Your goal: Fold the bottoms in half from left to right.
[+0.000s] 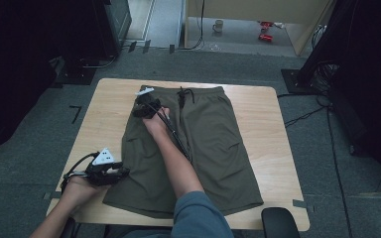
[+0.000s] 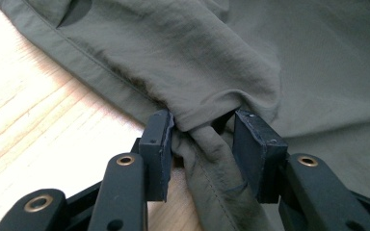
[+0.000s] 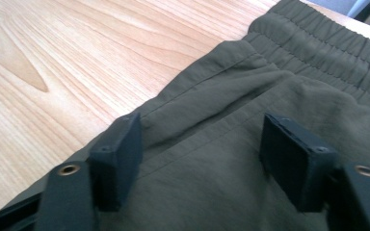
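Olive-green shorts (image 1: 213, 134) lie flat on the wooden table (image 1: 258, 104), waistband at the far side, with a dark drawstring (image 1: 183, 94). My left gripper (image 1: 119, 172) is at the near left, at the outer edge of the shorts' left leg. In the left gripper view its jaws (image 2: 200, 125) are shut on a bunched fold of the shorts (image 2: 294, 57). My right arm crosses over the cloth to the far left corner. There my right gripper (image 1: 144, 103) stands open (image 3: 202, 130), its jaws straddling the side seam just below the elastic waistband (image 3: 327, 43).
A black rounded seat back (image 1: 280, 223) sits at the table's near edge. Bare wood lies left of the shorts (image 3: 53, 57). On the floor beyond are cables (image 1: 302, 116), a mug (image 1: 219, 26) and dark stands at both sides.
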`<state>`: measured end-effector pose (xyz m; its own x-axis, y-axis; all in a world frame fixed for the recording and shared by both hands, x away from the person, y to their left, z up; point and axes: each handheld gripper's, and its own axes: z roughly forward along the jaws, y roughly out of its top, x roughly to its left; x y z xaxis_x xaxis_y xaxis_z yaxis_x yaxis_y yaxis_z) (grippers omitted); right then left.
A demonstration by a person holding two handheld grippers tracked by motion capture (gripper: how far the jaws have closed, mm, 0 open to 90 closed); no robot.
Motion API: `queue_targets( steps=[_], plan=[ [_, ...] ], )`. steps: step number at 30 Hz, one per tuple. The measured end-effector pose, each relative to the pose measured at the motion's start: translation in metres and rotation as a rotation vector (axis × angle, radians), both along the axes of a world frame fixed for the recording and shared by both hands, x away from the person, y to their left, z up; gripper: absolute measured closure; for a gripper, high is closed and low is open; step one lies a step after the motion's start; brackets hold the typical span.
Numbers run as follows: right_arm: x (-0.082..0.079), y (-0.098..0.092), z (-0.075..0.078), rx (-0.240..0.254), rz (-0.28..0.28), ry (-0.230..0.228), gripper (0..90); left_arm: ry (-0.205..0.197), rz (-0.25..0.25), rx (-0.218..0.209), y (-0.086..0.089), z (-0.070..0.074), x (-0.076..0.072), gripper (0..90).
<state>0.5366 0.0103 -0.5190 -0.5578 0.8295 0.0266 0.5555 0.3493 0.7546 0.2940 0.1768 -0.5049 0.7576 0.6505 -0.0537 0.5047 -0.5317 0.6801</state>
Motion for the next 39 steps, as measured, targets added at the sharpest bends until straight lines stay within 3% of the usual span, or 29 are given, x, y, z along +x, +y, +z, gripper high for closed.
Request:
queue_targets(
  steps=[2,11,19,22,25,26,27,28,30,31,35,39],
  plan=[
    [0.000,0.000,0.000,0.001,-0.005,0.000,33.1,-0.001,0.002,-0.001,0.000,0.000,0.000,60.9],
    [-0.004,-0.002,0.000,0.007,-0.002,-0.020,55.4,-0.001,0.008,0.003,-0.002,0.000,0.000,61.9],
    [-0.007,-0.001,0.001,0.004,-0.021,-0.032,75.7,-0.001,0.017,0.009,-0.005,0.001,0.003,75.3],
    [-0.008,-0.001,0.001,0.002,-0.033,-0.031,83.6,0.017,0.022,0.013,-0.006,0.002,0.006,83.1],
    [-0.007,-0.004,0.001,0.018,-0.037,-0.015,86.0,0.025,0.023,0.029,-0.008,0.003,0.008,85.8],
    [-0.004,-0.006,0.003,0.042,-0.046,0.026,86.6,0.030,0.031,0.035,-0.009,0.005,0.009,86.8],
    [-0.004,-0.006,0.003,0.042,-0.046,0.026,86.6,0.030,0.031,0.035,-0.009,0.005,0.009,87.3],
    [0.000,-0.010,0.006,0.064,-0.050,0.079,86.4,0.039,0.040,0.027,-0.009,0.007,0.011,87.5],
    [0.002,-0.012,0.008,0.067,-0.044,0.103,86.6,0.038,0.049,0.017,-0.009,0.009,0.012,88.0],
    [0.005,-0.017,0.012,0.066,-0.040,0.123,87.3,0.023,0.064,-0.015,-0.010,0.016,0.013,88.5],
    [0.008,-0.029,0.025,0.091,-0.045,0.126,87.5,-0.039,0.056,-0.079,-0.019,0.034,0.008,88.8],
    [0.006,-0.038,0.038,0.114,-0.041,0.120,87.5,-0.076,0.028,-0.105,-0.030,0.046,0.003,88.8]
  ],
)
